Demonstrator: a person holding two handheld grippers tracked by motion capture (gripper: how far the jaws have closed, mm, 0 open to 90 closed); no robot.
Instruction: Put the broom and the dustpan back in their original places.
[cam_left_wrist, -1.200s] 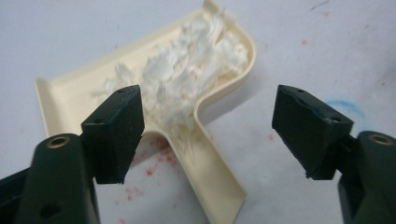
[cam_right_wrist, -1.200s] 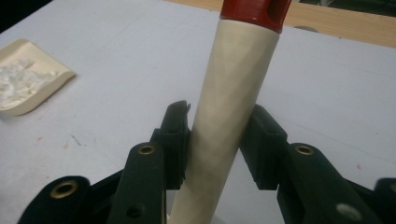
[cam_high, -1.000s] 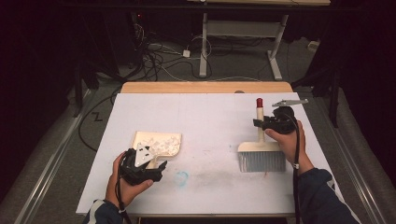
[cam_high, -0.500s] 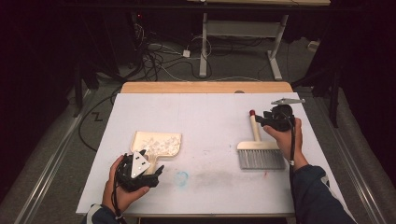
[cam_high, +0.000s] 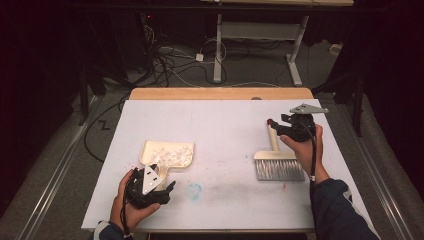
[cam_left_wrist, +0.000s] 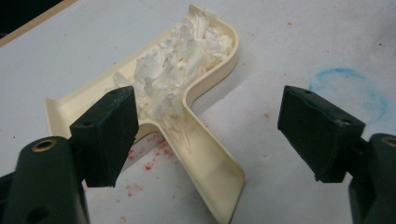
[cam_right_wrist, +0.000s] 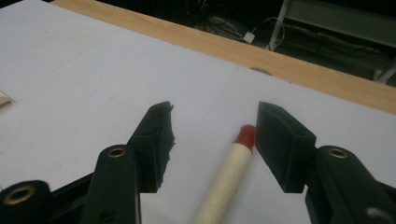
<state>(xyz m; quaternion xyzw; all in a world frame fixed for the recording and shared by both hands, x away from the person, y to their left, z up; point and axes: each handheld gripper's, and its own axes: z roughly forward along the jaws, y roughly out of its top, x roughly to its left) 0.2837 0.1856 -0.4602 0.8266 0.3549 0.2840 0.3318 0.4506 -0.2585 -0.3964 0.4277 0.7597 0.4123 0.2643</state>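
A cream dustpan (cam_high: 167, 155) heaped with white shreds (cam_left_wrist: 177, 70) lies on the white table at the near left. My left gripper (cam_high: 155, 177) sits just behind it, open, with its jaws on either side of the pan's handle (cam_left_wrist: 210, 163) and clear of it. At the right lies a hand brush (cam_high: 277, 162), its grey bristles toward me and its red-tipped handle (cam_right_wrist: 245, 135) pointing away. My right gripper (cam_high: 276, 126) straddles that handle end. Its jaws have just been opening, and the handle lies between them, close to one pad (cam_right_wrist: 280, 140) but not squeezed.
A faint blue chalk ring (cam_high: 194, 190) and red specks (cam_left_wrist: 149, 163) mark the table (cam_high: 220, 130) near the dustpan. A wooden strip (cam_high: 220, 93) runs along the far edge. Beyond it are floor cables (cam_high: 175, 65) and desk legs (cam_high: 218, 50).
The brush handle's red tip has dropped down and to the left as the right gripper lowered it and its jaws spread. The left hand has barely shifted.
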